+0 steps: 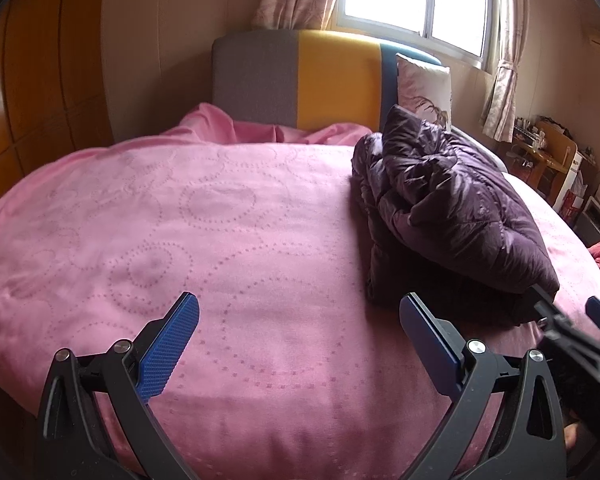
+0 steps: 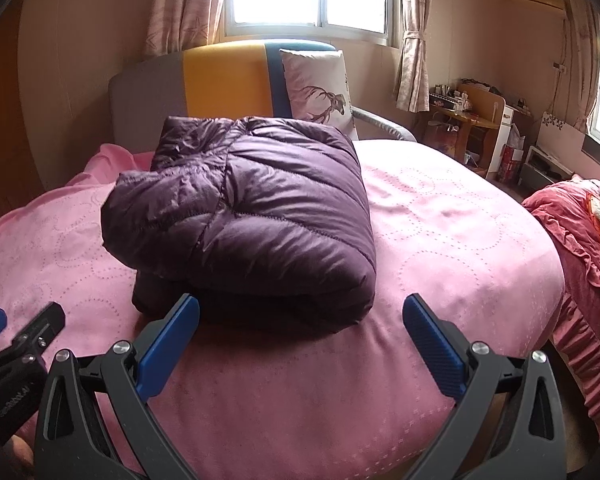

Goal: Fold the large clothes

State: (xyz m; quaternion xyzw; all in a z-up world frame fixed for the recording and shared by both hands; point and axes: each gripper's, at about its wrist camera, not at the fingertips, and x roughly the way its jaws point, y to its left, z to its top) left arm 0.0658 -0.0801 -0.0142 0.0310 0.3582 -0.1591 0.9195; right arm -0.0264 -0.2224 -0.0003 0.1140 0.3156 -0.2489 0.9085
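Note:
A dark purple quilted down jacket [image 2: 252, 216] lies folded into a thick bundle on the pink bedspread [image 2: 440, 240]. In the left wrist view the jacket [image 1: 448, 204] sits to the right on the bedspread [image 1: 180, 232]. My right gripper [image 2: 300, 316] is open just in front of the bundle's near edge, nothing between its blue pads. My left gripper [image 1: 298, 312] is open over bare bedspread, left of the jacket. The right gripper [image 1: 572, 316] shows at the right edge of the left wrist view, and the left gripper [image 2: 20, 328] at the lower left of the right wrist view.
A grey, yellow and blue headboard [image 2: 220, 84] stands at the far end with a deer-print pillow [image 2: 320, 88] against it. A red ruffled quilt [image 2: 580, 240] lies to the right of the bed. A cluttered wooden desk [image 2: 472, 120] stands in the far right corner.

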